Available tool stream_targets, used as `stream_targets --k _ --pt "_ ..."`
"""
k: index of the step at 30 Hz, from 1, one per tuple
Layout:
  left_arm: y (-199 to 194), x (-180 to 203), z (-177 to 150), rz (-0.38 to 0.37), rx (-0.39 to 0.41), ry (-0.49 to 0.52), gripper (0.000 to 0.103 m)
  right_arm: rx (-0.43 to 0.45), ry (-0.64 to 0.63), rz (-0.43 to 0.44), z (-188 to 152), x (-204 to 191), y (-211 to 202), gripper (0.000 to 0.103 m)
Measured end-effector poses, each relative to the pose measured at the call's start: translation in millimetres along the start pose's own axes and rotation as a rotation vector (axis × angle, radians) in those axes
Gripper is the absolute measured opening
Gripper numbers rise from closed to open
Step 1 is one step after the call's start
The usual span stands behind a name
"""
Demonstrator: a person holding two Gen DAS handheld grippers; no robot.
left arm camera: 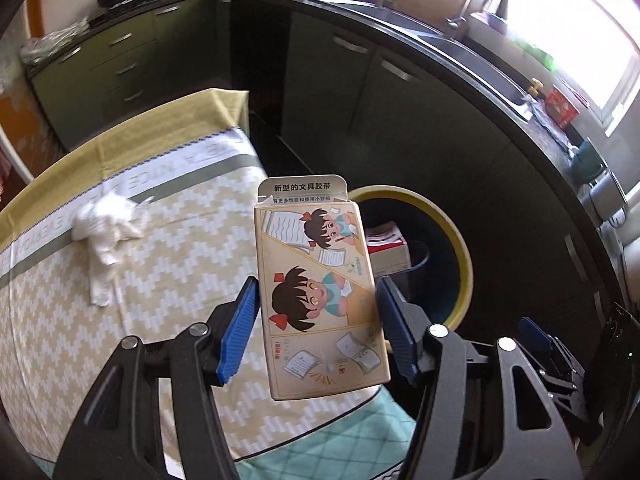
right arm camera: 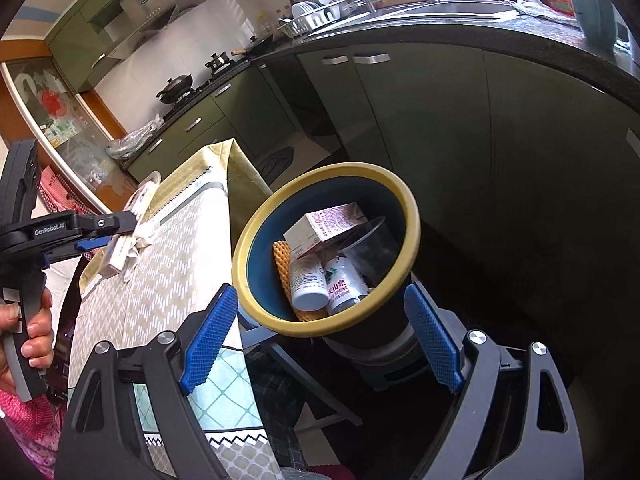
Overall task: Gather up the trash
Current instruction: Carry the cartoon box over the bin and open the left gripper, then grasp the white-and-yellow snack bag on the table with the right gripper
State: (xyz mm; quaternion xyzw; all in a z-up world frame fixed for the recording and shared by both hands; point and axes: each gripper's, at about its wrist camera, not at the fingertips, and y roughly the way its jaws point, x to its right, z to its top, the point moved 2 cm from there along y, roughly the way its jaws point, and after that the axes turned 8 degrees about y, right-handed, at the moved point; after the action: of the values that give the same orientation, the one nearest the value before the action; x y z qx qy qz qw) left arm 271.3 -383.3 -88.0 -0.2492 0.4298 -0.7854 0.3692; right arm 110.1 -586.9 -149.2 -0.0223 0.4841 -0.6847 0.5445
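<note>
A kitchen with green cabinets and a dark worktop curves round the scene, with a sink under a bright window and pots on the stove at the far side. In front stands the counter [left arm camera: 168,240], covered with a beige zigzag cloth. On the cloth lies a crumpled white tissue [left arm camera: 106,232], well apart from the left tongs [left arm camera: 316,328].

The left tongs grip a flat cardboard box [left arm camera: 320,288] printed with cartoon children; the blue pads press on its two long edges, and it stands upright with its top flap open. The box is held over the counter's edge, just beside the bin [left arm camera: 452,240].

The bin [right arm camera: 400,192] is dark blue inside with a yellow rim and stands on a low stool next to the counter. In it lie a pink-and-white carton [right arm camera: 324,228], two white bottles [right arm camera: 308,284], a strip of orange foam netting [right arm camera: 282,268] and a clear plastic piece.

The right tongs [right arm camera: 320,336] stand wide apart and hold nothing, with the bin's near rim between the blue pads in the right wrist view. At the left edge of that view a hand [right arm camera: 28,336] clasps the grip of the left tool.
</note>
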Motion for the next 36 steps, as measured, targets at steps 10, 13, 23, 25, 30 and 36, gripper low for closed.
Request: stream_targets --k 10,13,23,25,30,36 --pt "86.7 91.3 28.0 -0.064 -0.087 0.094 0.058 0.033 0.085 -0.011 -2.7 39.3 -27.0 0.085" --pt "103.9 100.0 33.1 -0.055 -0.105 0.096 0.062 0.026 0.096 -0.009 -5.7 44.5 -29.9 0.085" --pt "27.0 74.3 14.8 -0.068 0.014 0.097 0.065 -0.004 0.066 0.009 -8.3 31.0 -23.5 0.085" --pt "0.2 57.7 0.2 -0.07 0.045 0.095 0.066 -0.015 0.043 0.016 -9.9 24.1 -21.3 0.085" --pt "-59.1 -7.1 -46.5 0.001 0.12 0.031 0.069 -0.054 -0.031 0.063 -19.9 -8.4 -12.7 0.085" --pt "-109.8 -100.7 -111.3 0.147 0.171 -0.148 0.07 -0.149 -0.227 0.207 -54.6 -84.3 4.3 0.085"
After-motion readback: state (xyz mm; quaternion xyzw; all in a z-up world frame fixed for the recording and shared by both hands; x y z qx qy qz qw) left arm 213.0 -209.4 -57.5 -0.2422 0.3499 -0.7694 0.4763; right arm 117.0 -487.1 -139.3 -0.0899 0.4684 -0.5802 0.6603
